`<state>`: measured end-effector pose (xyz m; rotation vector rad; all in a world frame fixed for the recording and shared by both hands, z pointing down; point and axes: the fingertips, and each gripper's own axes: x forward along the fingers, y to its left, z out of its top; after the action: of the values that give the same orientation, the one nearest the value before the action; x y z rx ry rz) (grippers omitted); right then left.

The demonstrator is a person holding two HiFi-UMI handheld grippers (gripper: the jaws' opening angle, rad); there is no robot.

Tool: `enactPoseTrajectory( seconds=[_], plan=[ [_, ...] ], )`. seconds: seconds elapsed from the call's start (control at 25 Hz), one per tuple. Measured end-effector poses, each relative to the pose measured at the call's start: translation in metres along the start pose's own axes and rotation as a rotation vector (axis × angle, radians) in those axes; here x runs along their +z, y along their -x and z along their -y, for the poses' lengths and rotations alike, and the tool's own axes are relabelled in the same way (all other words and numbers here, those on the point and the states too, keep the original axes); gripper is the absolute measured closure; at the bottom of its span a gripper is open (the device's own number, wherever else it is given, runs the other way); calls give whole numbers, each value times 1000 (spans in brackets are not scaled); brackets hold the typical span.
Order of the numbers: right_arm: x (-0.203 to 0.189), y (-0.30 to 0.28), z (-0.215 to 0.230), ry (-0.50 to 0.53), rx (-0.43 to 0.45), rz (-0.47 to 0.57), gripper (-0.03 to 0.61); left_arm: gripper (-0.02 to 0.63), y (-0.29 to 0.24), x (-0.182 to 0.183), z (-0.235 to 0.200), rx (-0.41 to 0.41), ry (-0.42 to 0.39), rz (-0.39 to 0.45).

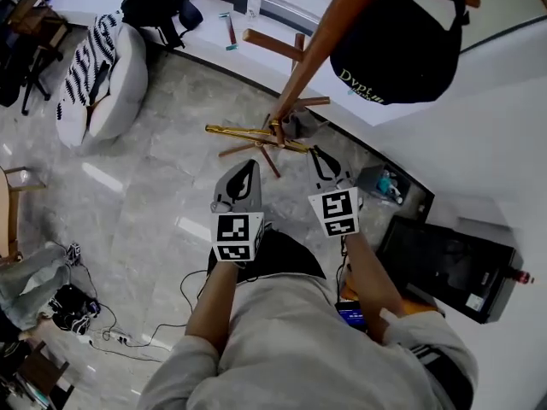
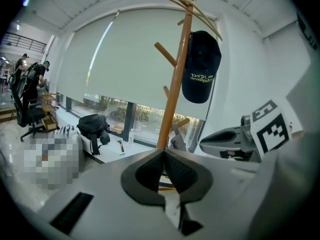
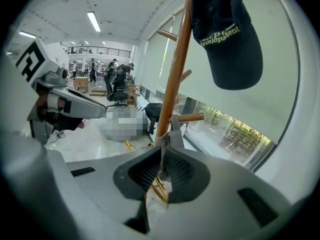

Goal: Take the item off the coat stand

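Observation:
A dark cap with light lettering hangs on an upper peg of the wooden coat stand. The left gripper view shows the cap high on the pole. In the right gripper view the cap hangs overhead beside the pole. My left gripper and right gripper are held side by side below the cap, pointing at the stand's lower part. Both are shut with nothing between the jaws. A grey strap-like item hangs on a lower peg, apart from both grippers.
Golden legs spread at the stand's base. A black backpack and a hammer lie on the window ledge. A white striped seat stands at the left, a black case at the right, cables on the floor.

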<state>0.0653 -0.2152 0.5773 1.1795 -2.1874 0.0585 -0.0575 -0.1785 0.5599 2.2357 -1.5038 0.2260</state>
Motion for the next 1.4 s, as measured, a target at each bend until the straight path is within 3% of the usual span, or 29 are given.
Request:
enactPoseTrajectory(
  seconds=[0.12,0.2,0.44,0.76,1.0,1.12,1.28,1.4],
  plan=[
    [-9,-13,6,25,12,-34,558,603,-12,-7,0,7,20,-9],
    [-8,-24,14,43,17,-49,459,603,-22,-6,1,3,12,-7],
    [-12,-50,33,182,-21,-119,449,603,-32,-3,-3,14,9,-19],
    [-29,-75,38,194,-14,-182,410,603,-29,5,-12,55,-16,-15],
    [-36,-95,41,195,13,-212,411,603,-22,-5,-19,72,-14,-54],
    [-33,-91,39,257,10,-195,523,603,-18,-2,-24,79,-18,-60],
    [-24,-78,41,336,-28,-174,541,603,-17,7,-27,82,-36,-56],
    [-17,-71,43,338,-45,-157,541,603,-18,9,-23,71,-45,-57]
  ],
)
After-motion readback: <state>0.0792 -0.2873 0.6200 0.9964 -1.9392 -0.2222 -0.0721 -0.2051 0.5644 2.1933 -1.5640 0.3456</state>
